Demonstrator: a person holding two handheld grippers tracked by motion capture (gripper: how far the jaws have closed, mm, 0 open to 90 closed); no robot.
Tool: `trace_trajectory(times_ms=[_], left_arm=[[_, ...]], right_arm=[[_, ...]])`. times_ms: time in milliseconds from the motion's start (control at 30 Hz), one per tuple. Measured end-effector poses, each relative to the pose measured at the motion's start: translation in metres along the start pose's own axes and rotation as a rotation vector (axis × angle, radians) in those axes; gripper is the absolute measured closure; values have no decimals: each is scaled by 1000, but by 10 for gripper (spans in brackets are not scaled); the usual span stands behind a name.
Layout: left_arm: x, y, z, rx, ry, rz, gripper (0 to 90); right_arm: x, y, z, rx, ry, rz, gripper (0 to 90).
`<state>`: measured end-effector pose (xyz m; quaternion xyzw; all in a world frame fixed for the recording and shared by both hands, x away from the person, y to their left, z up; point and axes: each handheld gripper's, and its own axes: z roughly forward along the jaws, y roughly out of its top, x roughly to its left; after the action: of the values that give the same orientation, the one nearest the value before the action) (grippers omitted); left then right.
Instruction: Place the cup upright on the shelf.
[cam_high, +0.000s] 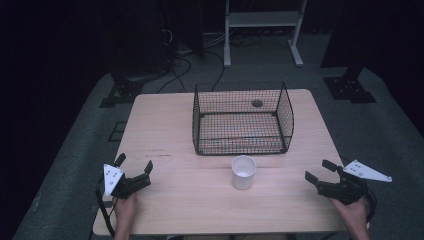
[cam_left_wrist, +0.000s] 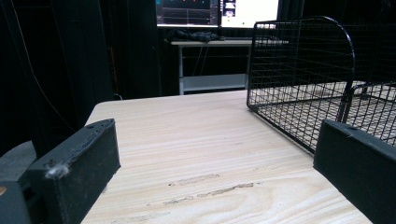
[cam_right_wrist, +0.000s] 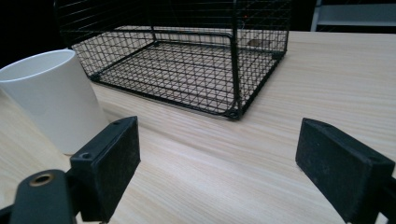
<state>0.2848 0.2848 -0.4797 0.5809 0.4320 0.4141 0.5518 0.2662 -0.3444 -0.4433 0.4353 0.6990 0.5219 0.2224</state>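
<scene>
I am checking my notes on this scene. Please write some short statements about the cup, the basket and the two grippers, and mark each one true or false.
1. The white cup stands upright on the table, outside the wire basket. True.
2. The wire basket holds a cup. False: the basket is empty.
3. The left gripper is shut on the cup. False: its jaws are open and hold nothing.
4. The right gripper is open. True.
5. The cup lies between the two grippers in the high view. True.

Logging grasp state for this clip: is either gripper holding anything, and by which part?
Nothing is held. Left gripper and right gripper both have open jaws; the white cup stands untouched.
</scene>
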Motion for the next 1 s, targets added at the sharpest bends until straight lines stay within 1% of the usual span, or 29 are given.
trace_trajectory(times_ms=[167, 500, 833, 867, 1000], left_arm=[[0, 0, 0, -1, 0, -2, 0], [0, 0, 0, -2, -1, -2, 0], [0, 0, 0, -2, -2, 1, 0], [0, 0, 0, -2, -2, 1, 0], [0, 0, 0, -2, -2, 1, 0]], right_arm=[[8, 9, 4, 5, 28, -28, 125], [25, 21, 18, 39, 87, -85, 112], [38, 32, 29, 59, 142, -120, 100], [38, 32, 29, 59, 142, -120, 100], [45, 37, 33, 60, 168, -126, 95]])
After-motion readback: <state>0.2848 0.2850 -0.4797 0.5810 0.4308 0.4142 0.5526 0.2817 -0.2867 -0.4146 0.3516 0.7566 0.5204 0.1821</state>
